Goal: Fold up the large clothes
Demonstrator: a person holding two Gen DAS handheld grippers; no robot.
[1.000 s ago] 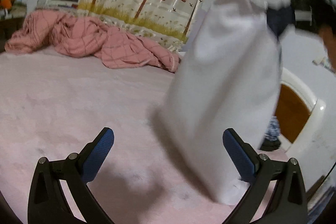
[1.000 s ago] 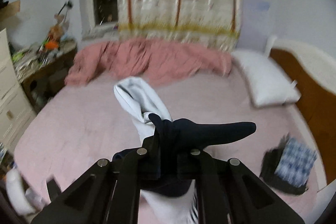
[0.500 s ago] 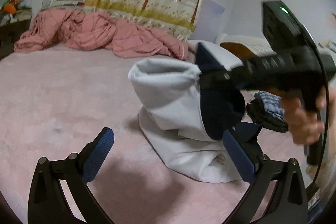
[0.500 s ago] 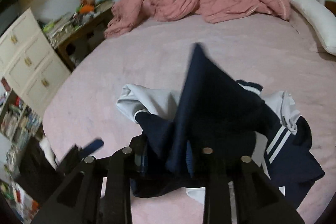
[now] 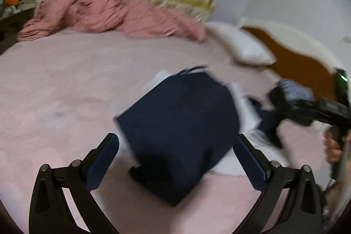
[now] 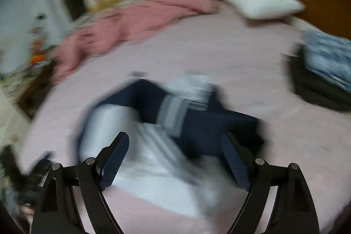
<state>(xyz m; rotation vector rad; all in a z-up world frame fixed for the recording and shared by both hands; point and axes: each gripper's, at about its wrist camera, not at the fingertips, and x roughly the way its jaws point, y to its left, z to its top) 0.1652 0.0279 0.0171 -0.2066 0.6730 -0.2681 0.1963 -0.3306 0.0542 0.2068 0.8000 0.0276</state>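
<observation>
The navy-and-white garment (image 5: 182, 124) is seen heaped on the pink bed (image 5: 54, 91), nothing is gripped by the wide-open left gripper (image 5: 176, 159) or the opening right gripper (image 6: 175, 161), so spreading it flat is judged next before 1 fold.

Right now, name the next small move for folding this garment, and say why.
Probably bring the left gripper down onto the near edge of the navy and white garment. Its jaws stand wide and empty, the right gripper is opening with nothing pinched, and the garment lies rumpled on the pink bed.
</observation>
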